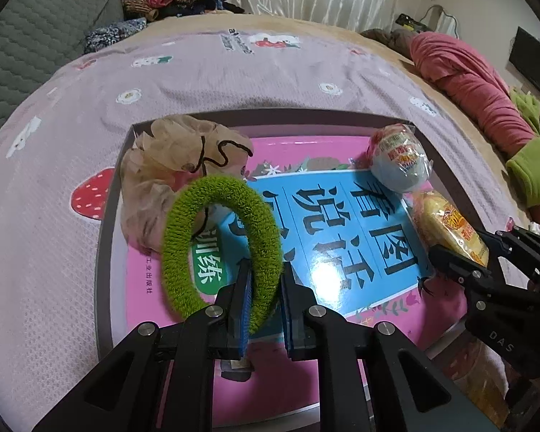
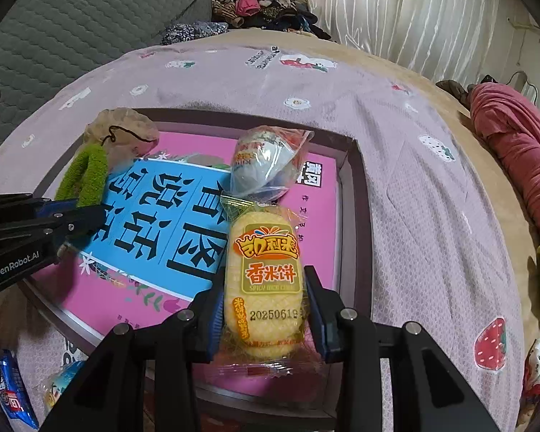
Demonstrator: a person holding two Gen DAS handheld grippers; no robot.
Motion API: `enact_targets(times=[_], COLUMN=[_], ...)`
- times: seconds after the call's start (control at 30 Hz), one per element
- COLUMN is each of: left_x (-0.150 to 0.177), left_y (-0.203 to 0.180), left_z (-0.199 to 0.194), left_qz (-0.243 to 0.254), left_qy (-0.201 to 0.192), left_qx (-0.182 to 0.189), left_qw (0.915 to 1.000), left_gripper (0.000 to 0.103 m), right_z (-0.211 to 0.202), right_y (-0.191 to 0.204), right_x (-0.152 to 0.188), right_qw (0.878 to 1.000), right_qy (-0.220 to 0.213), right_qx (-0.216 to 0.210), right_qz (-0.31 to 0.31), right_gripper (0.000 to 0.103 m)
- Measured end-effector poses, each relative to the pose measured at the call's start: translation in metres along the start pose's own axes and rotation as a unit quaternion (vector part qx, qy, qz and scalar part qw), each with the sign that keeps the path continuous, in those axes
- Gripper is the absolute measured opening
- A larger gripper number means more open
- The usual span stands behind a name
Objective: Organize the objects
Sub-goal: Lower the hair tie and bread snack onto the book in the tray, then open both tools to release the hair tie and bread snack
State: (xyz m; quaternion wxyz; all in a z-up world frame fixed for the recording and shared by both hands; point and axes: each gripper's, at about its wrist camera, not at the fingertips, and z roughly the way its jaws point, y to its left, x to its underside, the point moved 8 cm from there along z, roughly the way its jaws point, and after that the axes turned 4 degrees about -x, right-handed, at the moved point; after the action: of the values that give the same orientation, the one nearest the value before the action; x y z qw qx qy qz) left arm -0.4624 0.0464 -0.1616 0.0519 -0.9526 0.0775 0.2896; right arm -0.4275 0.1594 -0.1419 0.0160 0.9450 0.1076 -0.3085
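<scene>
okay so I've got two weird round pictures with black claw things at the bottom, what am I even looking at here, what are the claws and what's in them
The claws are hand-held grippers, one in each of a person's hands, each with a wide-angle camera looking along its fingers. That explains the rounded pictures. The left camera's picture shows the left gripper shut on a fuzzy green hair tie. The right camera's picture shows the right gripper shut on a wrapped rice cracker packet. Below is a shallow box on a bed, lined with a pink and blue book, holding a beige scrunchie and a wrapped toy egg.
</scene>
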Motion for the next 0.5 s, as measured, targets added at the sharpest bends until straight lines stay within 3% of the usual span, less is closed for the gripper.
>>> enact_targets(times=[0.3,0.5], left_x=[-0.0001,0.0024], left_y=[-0.0022,-0.0049], left_z=[0.0002,-0.001], left_qz=[0.004,0.012], left_qy=[0.001,0.004], left_qx=[0.001,0.0], left_qw=[1.0,0.9999], left_gripper=[0.016,0.024], right_z=[0.0038,0.0052], right_y=[0.0002,-0.0001], right_x=[0.0017,0.0024], right_qw=[1.0,1.0], right_qy=[0.007,0.009], right_qx=[-0.001,-0.002], right_qz=[0.002,0.005], right_gripper=[0.04,0.04])
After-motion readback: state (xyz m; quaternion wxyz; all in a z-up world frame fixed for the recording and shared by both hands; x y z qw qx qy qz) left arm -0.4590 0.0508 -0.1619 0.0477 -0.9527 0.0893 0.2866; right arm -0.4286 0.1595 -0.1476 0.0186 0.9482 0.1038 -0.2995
